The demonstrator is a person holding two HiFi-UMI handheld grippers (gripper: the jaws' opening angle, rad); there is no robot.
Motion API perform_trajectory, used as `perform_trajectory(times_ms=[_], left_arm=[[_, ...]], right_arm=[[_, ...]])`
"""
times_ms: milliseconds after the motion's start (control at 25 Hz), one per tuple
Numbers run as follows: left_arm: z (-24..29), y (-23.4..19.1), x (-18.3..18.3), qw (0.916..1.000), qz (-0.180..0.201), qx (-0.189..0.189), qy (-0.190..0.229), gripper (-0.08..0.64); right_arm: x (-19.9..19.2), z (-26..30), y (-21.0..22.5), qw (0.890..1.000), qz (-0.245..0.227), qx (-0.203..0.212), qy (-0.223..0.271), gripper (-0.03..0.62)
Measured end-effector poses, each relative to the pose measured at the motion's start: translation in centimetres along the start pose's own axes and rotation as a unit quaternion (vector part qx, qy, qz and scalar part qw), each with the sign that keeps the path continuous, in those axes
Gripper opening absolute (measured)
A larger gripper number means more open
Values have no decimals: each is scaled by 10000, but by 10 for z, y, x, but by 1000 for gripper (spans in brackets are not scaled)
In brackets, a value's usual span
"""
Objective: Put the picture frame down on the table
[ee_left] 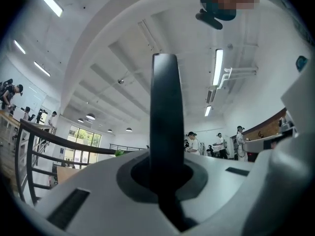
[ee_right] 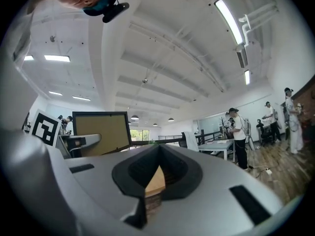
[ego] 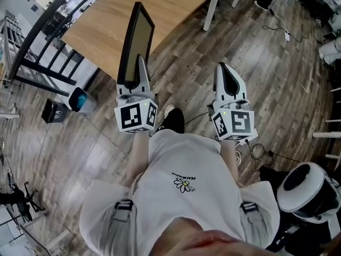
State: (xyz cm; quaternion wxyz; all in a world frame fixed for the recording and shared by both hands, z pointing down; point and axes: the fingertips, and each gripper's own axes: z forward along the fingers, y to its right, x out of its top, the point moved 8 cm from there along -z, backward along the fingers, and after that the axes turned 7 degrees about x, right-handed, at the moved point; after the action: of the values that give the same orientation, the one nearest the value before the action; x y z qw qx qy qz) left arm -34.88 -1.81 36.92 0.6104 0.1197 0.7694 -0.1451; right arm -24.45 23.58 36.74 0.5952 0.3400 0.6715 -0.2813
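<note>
Our left gripper (ego: 140, 62) clamps the picture frame (ego: 137, 36), held upright in the air near the table (ego: 176, 4) edge; our right gripper (ego: 228, 71) is closed, empty. Setting it down remains

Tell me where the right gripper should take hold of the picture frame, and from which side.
Take the black bottom rail of the picture frame, beside the left gripper that pinches it, coming in from the person's side. The frame stands upright and thin, its brown panel facing the right gripper, so probably only jaws straddling an edge can close on it.
</note>
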Motion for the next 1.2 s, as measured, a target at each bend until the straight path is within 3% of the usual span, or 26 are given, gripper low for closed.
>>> perform_trajectory(times_ms=[280, 440, 680, 920, 1200], left_arm=[[53, 13, -13, 9997, 65, -197, 87, 23], [90, 21, -27, 9992, 268, -253, 144, 23], [169, 26, -53, 9994, 224, -91, 239, 23], [261, 26, -67, 9990, 332, 37, 284, 23], [353, 15, -85, 9981, 387, 311, 376, 23]], right_arm=[[-31, 35, 33, 9978, 203, 29, -630, 9], [-40, 56, 54, 9977, 299, 220, -561, 9], [-58, 109, 103, 9973, 90, 237, -692, 9], [-68, 196, 153, 9959, 183, 403, -786, 9], [-74, 310, 197, 9919, 48, 898, -894, 9]])
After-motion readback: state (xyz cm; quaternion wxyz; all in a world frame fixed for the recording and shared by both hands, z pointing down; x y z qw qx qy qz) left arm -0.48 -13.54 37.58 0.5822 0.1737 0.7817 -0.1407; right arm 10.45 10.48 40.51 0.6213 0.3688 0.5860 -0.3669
